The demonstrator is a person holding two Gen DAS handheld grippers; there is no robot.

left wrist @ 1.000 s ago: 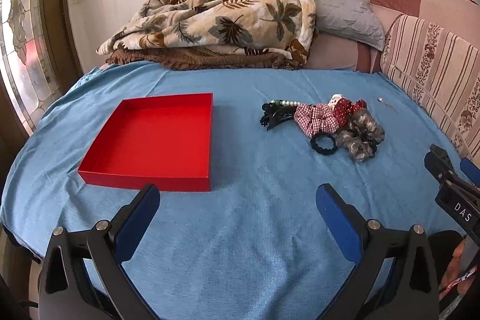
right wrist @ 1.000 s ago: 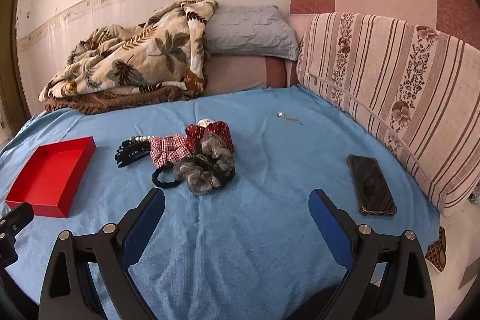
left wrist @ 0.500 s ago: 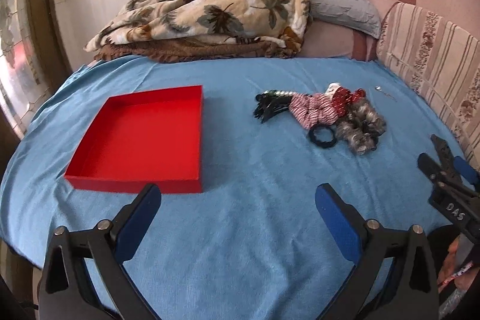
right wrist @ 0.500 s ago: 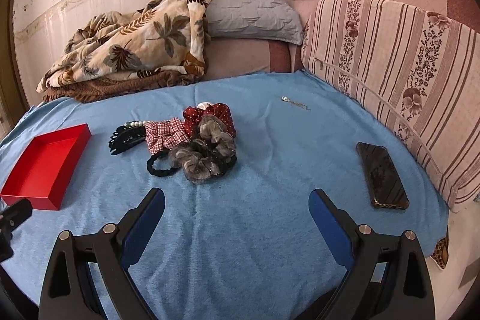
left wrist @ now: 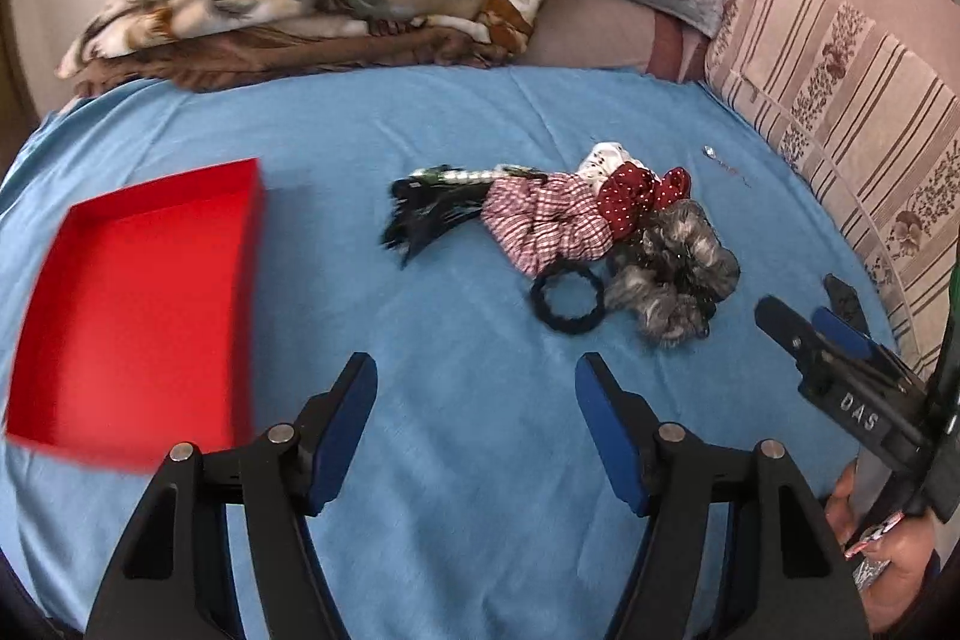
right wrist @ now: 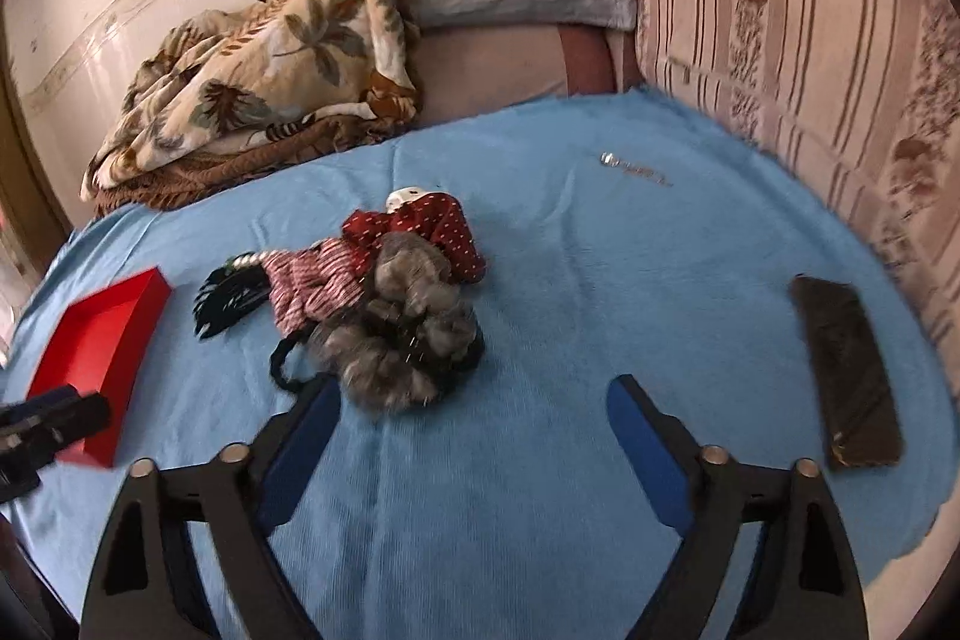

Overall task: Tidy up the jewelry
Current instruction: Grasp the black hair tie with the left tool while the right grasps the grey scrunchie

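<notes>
Both tools are spread wide and hold nothing: the left tool (left wrist: 476, 379) hangs over the bare blue bedsheet (left wrist: 456, 136) between the red box (left wrist: 144, 304) and the pile of hair accessories (left wrist: 576, 232), and the right tool (right wrist: 471, 403) sits just short of the grey scrunchie (right wrist: 408, 340) at the near edge of that pile. The step in hand appears to be the first pick. Select one item at the pile's edge, such as the black hair tie (left wrist: 567, 295), and close on it alone so the tangled neighbours stay behind, then carry it to the box.
</notes>
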